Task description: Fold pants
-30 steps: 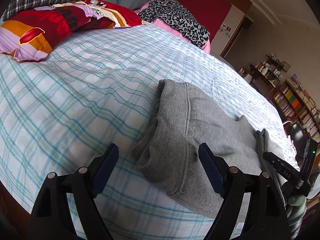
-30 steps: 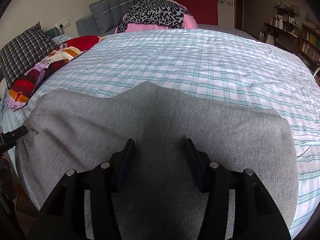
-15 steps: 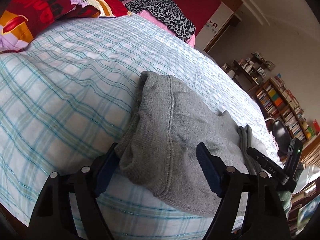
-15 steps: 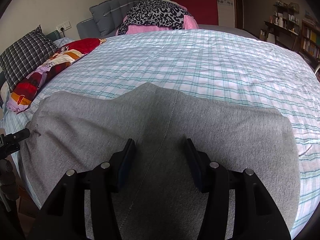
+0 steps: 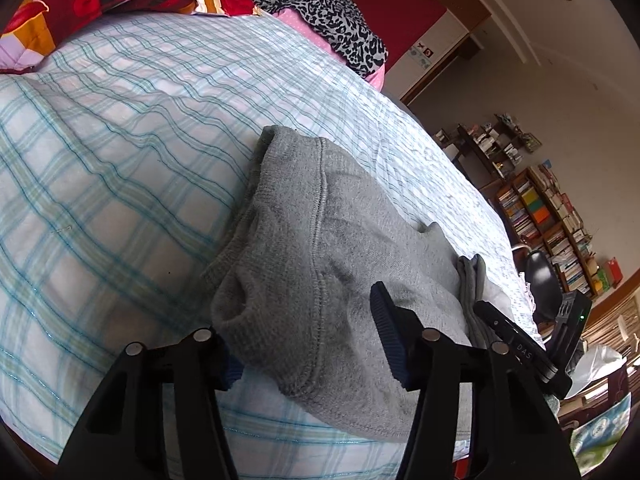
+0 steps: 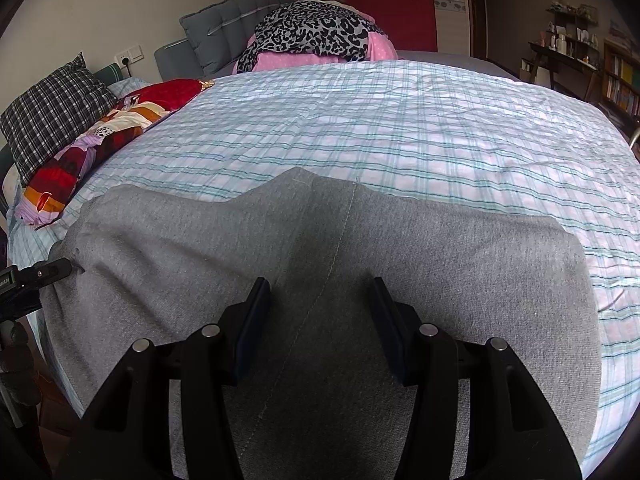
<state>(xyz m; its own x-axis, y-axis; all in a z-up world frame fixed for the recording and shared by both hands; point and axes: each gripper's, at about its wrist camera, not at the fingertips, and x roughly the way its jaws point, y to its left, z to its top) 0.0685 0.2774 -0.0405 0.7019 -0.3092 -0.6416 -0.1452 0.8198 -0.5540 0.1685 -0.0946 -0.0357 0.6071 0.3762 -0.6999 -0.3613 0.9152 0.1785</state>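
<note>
Now the left claw [image 5: 308, 344] has just been closed partway around the hem of the gray pants [image 5: 328, 248] lying on the bed [image 5: 100, 160]; a grip seems near. The right claw [image 6: 318, 328] is held half-open over the cloth, unchanged.

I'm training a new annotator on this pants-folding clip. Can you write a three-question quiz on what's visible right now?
1. True or false: the left gripper has an end of the grey pants between its fingers.
2. Which lies on the pink bedding at the head of the bed? A) leopard-print cloth B) a book C) a towel
3. What does the right gripper straddle on the pants?

Key: 1 true, with its jaws having just been closing. 2 A, the leopard-print cloth. 3 The pale stitched seam.
</note>
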